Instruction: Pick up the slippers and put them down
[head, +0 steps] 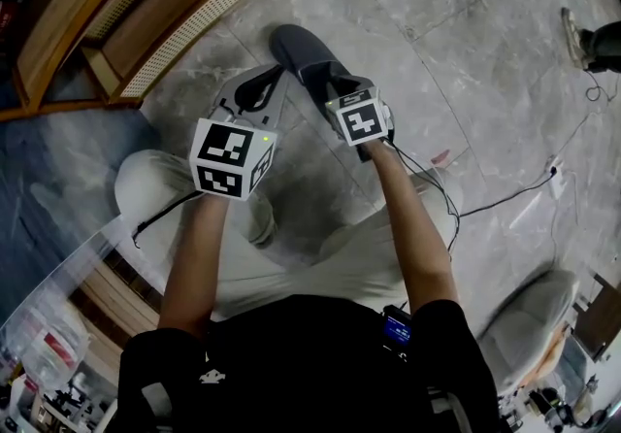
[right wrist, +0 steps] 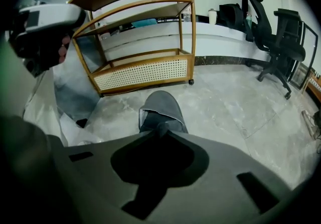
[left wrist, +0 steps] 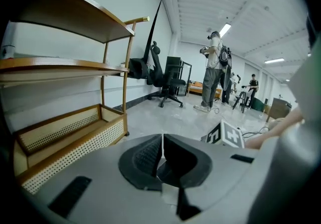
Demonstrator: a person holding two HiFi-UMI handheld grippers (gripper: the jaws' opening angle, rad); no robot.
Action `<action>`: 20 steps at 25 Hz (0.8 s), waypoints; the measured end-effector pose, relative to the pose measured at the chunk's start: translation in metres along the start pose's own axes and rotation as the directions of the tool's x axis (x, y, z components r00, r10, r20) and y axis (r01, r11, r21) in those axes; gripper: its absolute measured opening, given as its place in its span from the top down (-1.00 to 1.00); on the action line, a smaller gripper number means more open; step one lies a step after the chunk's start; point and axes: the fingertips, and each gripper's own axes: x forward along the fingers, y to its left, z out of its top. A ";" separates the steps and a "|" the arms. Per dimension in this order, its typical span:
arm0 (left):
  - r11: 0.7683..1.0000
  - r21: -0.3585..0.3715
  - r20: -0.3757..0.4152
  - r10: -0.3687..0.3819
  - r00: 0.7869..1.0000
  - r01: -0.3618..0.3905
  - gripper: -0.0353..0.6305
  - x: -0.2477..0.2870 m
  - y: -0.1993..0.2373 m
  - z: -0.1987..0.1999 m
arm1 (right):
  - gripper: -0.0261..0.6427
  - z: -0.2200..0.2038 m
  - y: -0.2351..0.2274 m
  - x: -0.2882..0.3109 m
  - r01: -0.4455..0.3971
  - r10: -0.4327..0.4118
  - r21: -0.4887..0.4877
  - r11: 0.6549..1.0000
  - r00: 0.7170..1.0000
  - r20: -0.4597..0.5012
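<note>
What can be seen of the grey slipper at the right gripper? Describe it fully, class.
The slipper is dark grey and looks like soft, felt-like fabric. It has a closed rounded toe and an open back, with a paler lining showing at the opening's edge. The right gripper is shut on its rear edge. The toe points away from the gripper, towards the wooden shelf unit. It lies over the pale stone floor; whether the sole touches it cannot be told.

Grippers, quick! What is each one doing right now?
Left gripper: closed, holding nothing.
Right gripper: closed on the grey slipper.
</note>
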 end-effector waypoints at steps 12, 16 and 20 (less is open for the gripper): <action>1.000 0.021 -0.080 0.014 0.997 -0.012 0.86 0.006 0.006 -0.016 | 0.80 -0.046 -0.001 0.031 -0.005 0.009 0.035 0.999 0.993 -0.119; 1.000 0.030 -0.087 0.001 0.996 0.002 0.86 0.008 0.002 -0.017 | 0.79 -0.067 -0.001 0.037 -0.005 0.014 0.054 0.999 0.985 -0.171; 0.999 0.032 -0.088 -0.013 0.996 0.016 0.86 0.008 -0.001 -0.017 | 0.79 -0.077 -0.006 0.039 0.015 -0.002 0.067 0.998 0.983 -0.182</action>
